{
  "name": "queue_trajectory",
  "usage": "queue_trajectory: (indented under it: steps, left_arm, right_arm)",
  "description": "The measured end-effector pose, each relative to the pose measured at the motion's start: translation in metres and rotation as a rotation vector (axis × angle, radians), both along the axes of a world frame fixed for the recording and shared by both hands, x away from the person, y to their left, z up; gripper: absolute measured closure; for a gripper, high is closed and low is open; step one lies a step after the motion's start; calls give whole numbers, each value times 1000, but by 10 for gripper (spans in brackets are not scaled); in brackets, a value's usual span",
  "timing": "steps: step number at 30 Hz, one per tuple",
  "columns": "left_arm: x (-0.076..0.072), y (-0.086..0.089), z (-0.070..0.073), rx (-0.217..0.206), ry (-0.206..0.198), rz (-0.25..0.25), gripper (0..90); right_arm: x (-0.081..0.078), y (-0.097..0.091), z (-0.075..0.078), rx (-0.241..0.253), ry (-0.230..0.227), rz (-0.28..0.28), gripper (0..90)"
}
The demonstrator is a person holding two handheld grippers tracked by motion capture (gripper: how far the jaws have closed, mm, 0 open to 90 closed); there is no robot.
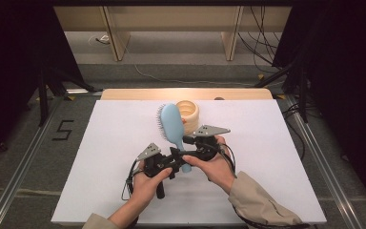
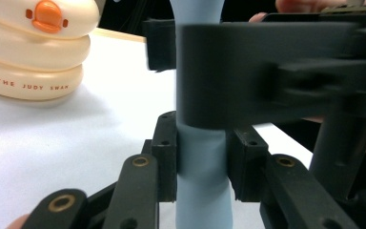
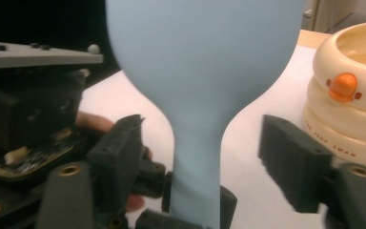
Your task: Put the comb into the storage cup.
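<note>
The light blue hairbrush (image 1: 172,128) stands nearly upright just in front of the cream ringed bowl (image 1: 189,113) on the white table (image 1: 114,143), its handle clamped by the left gripper (image 2: 201,160), while the right gripper (image 3: 209,157) straddles the neck, pads standing clear of it.

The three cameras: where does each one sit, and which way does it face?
High view: above the person's side, facing forward and down on the table; both forearms and hands show.
Left gripper view: on the left gripper, looking along its jaws shut on the brush handle.
Right gripper view: on the right gripper, facing the brush; its jaws stand off the handle.
Both gripper views share the brush and the cream duck pot.
</note>
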State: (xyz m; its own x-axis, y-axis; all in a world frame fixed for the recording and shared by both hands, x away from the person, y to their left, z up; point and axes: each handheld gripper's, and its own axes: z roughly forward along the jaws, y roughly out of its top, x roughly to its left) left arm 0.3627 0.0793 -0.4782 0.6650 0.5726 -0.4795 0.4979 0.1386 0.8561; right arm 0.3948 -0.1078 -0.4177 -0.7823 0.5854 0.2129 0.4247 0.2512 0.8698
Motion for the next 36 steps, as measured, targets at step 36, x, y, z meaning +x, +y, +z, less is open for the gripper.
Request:
queue_trajectory:
  steps: [36]
  left_arm:
    - [-1, -2, -1, 2, -5, -24, 677]
  right_arm:
    - [14, -7, 52, 18, -79, -5, 2]
